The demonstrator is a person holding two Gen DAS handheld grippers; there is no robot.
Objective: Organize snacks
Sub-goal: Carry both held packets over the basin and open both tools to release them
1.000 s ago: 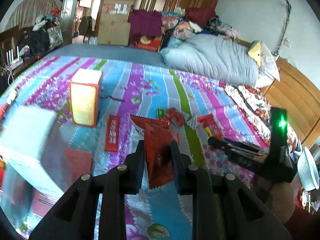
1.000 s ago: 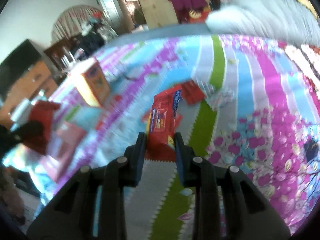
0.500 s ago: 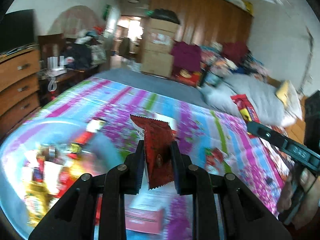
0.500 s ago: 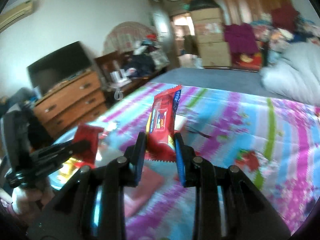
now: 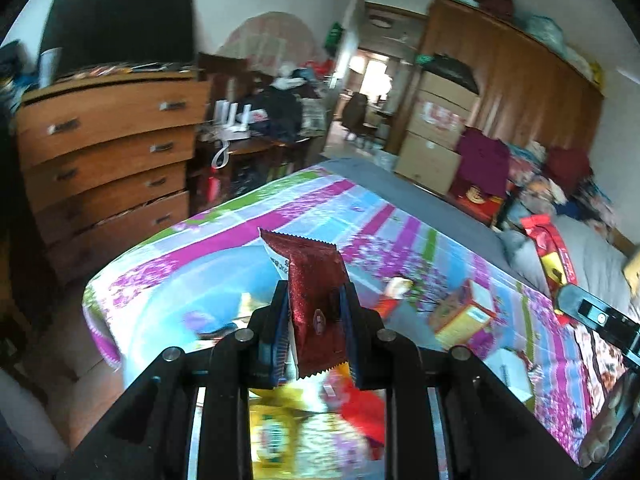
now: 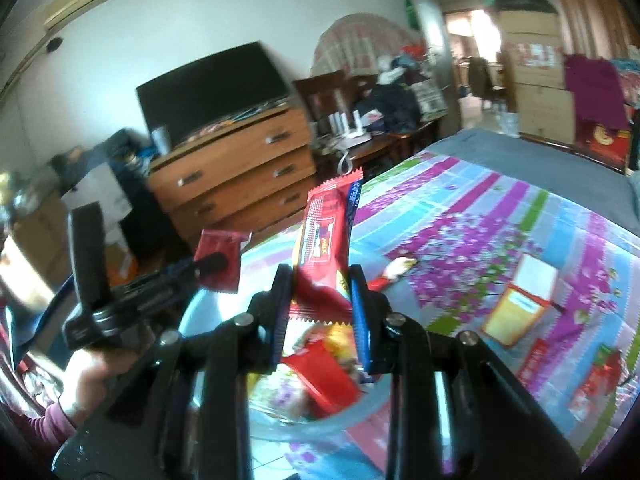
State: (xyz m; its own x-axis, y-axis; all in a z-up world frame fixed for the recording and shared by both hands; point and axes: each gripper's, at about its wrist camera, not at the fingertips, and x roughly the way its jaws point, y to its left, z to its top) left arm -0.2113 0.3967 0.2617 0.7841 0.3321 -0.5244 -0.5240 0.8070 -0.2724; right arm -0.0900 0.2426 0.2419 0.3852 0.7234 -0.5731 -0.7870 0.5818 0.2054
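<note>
My left gripper is shut on a dark red snack packet, held upright above a clear bowl of snacks. It also shows in the right wrist view, where the packet hangs left of my right gripper. My right gripper is shut on a long red snack bar over the same bowl, which holds red and yellow packets. In the left wrist view the bar and right gripper show at the right.
A yellow-and-orange box and loose red packets lie on the striped floral bedspread. A wooden dresser with a TV stands left of the bed. Cardboard boxes and a wardrobe stand behind.
Both grippers have swung left across the bed with their snacks still held, from over the loose packets to above the bowl at the bed's corner.
</note>
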